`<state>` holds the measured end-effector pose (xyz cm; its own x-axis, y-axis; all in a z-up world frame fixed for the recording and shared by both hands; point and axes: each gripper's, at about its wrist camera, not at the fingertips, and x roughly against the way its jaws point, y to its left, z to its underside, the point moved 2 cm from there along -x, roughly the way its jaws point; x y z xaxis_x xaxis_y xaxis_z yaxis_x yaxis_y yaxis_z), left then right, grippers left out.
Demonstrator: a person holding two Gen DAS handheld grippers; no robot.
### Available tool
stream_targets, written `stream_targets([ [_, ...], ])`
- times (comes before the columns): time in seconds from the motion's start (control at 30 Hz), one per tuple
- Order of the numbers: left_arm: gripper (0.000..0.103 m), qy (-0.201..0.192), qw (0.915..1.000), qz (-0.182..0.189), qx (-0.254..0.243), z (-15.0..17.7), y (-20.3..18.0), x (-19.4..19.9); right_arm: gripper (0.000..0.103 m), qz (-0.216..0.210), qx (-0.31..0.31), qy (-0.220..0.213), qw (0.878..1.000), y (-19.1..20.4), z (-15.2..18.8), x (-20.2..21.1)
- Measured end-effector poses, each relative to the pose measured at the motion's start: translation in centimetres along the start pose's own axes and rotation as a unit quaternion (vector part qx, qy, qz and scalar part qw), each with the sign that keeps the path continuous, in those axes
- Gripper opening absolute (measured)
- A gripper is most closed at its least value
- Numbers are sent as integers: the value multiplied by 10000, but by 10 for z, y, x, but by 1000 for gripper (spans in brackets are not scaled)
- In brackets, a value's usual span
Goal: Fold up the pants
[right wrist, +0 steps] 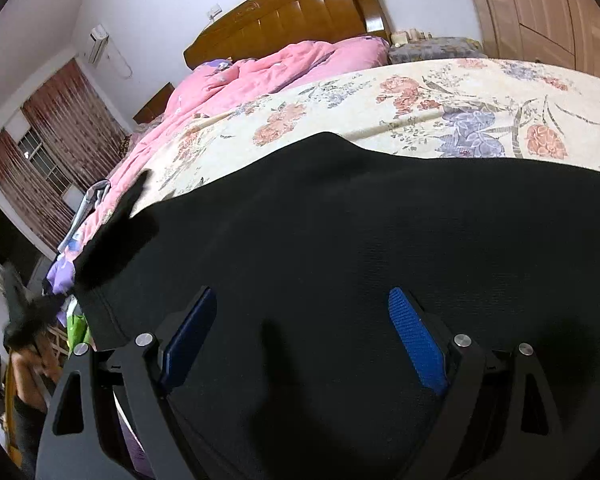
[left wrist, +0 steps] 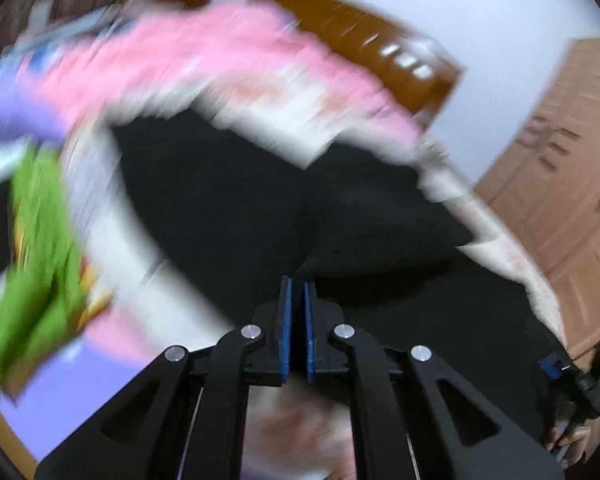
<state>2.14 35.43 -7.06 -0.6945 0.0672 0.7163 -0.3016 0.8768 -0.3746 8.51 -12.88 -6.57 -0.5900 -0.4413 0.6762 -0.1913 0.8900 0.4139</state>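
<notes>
The black pants (right wrist: 340,240) lie spread on the floral bed sheet (right wrist: 420,100) just ahead of both grippers, the left gripper (left wrist: 298,292) pressed together at a raised fold, seemingly pinching cloth, the right gripper (right wrist: 300,312) spread wide above flat fabric, apparently ready to grasp.

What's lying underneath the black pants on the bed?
The black pants lie on a cream floral bedsheet, which shows beyond their far edge. A pink quilt is heaped further back, beside them, not under. Whatever lies directly beneath the fabric is covered.
</notes>
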Motion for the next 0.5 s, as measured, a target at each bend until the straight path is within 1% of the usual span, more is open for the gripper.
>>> stream_targets([
  [0.03,8,-19,10000,-9,26,8,7,0,87,20,18,-7,10000,1,1,0],
  [0.1,9,-205,9997,-131,-44,13,7,7,87,25,25,-12,10000,1,1,1],
  [0.13,20,-386,9992,-104,-97,12,2,14,87,24,16,-15,10000,1,0,1],
  [0.17,55,-500,9985,-152,-131,10,-4,20,87,27,2,-13,10000,1,0,1],
  [0.2,73,-602,9971,-401,-238,9,-13,27,87,32,0,-13,10000,1,0,0],
  [0.23,89,-747,9940,-652,-471,9,-25,35,87,38,8,-14,10000,1,0,0],
  [0.27,89,-899,9894,-808,-802,10,-40,41,87,41,15,-21,10000,1,1,0],
  [0.33,89,-1113,9729,-1074,-1721,16,-75,52,87,18,-4,-40,10000,1,1,1],
  [0.37,90,-1143,9664,-1106,-2021,18,-85,55,87,1,-20,-49,10000,0,1,1],
  [0.4,90,-1085,9562,-1048,-2509,24,-103,53,87,-7,-27,-52,10000,0,0,0],
  [0.47,90,-854,9419,-814,-3146,33,-126,44,87,-17,-28,-56,10000,0,0,0],
  [0.5,90,-714,9295,-720,-3547,39,-140,35,87,-28,-32,-59,10000,0,0,0],
])
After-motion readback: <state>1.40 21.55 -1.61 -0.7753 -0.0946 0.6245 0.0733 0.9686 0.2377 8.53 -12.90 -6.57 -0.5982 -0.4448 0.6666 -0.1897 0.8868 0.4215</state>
